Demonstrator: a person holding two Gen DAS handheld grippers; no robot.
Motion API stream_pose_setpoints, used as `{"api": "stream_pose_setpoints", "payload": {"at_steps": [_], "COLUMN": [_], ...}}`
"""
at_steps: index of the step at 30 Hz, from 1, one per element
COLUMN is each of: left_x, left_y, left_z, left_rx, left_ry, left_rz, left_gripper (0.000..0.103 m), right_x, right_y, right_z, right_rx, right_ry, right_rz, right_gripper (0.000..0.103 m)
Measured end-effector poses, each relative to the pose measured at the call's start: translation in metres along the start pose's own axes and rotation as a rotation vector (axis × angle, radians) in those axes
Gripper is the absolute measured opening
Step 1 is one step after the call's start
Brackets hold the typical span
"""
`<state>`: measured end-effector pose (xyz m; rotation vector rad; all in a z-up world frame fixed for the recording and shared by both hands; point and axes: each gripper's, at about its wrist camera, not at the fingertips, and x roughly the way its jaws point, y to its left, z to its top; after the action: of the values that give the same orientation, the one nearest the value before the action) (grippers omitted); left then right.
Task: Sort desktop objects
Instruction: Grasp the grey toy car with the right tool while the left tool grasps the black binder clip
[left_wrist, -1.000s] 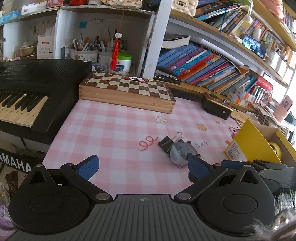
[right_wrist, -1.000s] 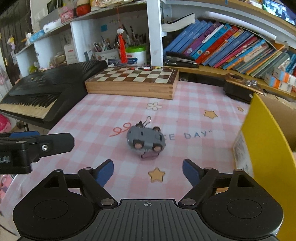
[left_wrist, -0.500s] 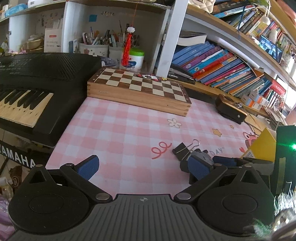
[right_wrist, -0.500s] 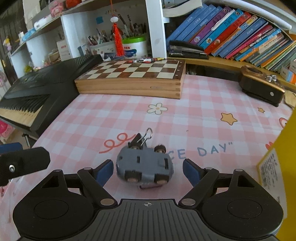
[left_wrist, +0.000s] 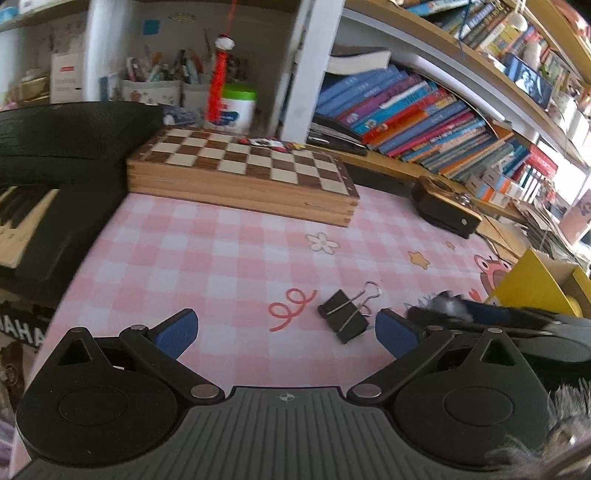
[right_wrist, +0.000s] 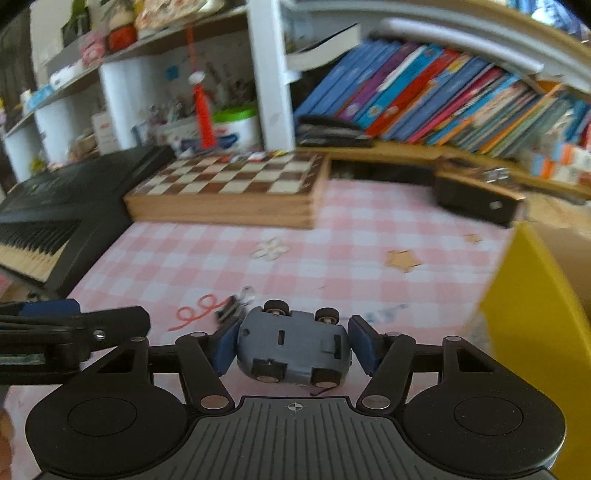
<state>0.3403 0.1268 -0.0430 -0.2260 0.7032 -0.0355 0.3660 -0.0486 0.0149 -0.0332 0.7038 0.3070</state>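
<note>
My right tongs (right_wrist: 293, 345) are closing on the small grey toy car (right_wrist: 291, 349), which lies belly-up with its wheels showing; the blue pads (right_wrist: 225, 347) sit against both its sides, so I have it gripped. My left tongs (left_wrist: 286, 328) are released, their blue pads (left_wrist: 175, 328) wide apart with nothing between them.

I take the car as my landmark. In the left wrist view it shows only as a grey blur (left_wrist: 448, 306) at the tip of my right tongs, which reach in from the right edge. Just beside the car, toward the keyboard side, lies a black metal binder clip with silver wire handles (left_wrist: 345, 317), flat on the pink-and-white checked tabletop (left_wrist: 221, 258); from the right wrist view it peeks out, blurred, behind the car's upper left (right_wrist: 231, 308). A red curl printed on the cloth (left_wrist: 290, 306) sits just past the clip. On the car's other side stands a yellow cardboard box (right_wrist: 535, 332), near it. Well beyond the car, at the far edge of the tabletop, lies a closed wooden chessboard box (right_wrist: 229, 192), with a dark brown wooden box (right_wrist: 476, 199) off to its right. Far to the car's left is a black electronic keyboard (right_wrist: 48, 218). Behind the chessboard rise white shelves with a row of coloured books (right_wrist: 424, 103).
</note>
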Motion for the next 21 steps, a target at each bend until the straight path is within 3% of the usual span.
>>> {"api": "stream_pose_setpoints", "payload": {"at_steps": [8,15,21], "left_x": [0.039,0.069,0.079], "left_y": [-0.024,-0.043,-0.052], "left_z": [0.001,0.001,0.0], "left_rx": [0.099,0.261,0.455], "left_ry": [0.048,0.08,0.068], "left_rz": [-0.065,-0.096,-0.119], "left_gripper": [0.091,0.067,0.062], "right_x": [-0.031,-0.046,-0.05], "right_y": [-0.014,-0.015,-0.016], "right_z": [0.005,0.008,0.003], "right_rx": [-0.016,-0.032,-0.029], "right_ry": [-0.1,-0.132,-0.111], "right_rz": [-0.065,-0.051,-0.025], "right_gripper": [0.063,0.063,0.063]}}
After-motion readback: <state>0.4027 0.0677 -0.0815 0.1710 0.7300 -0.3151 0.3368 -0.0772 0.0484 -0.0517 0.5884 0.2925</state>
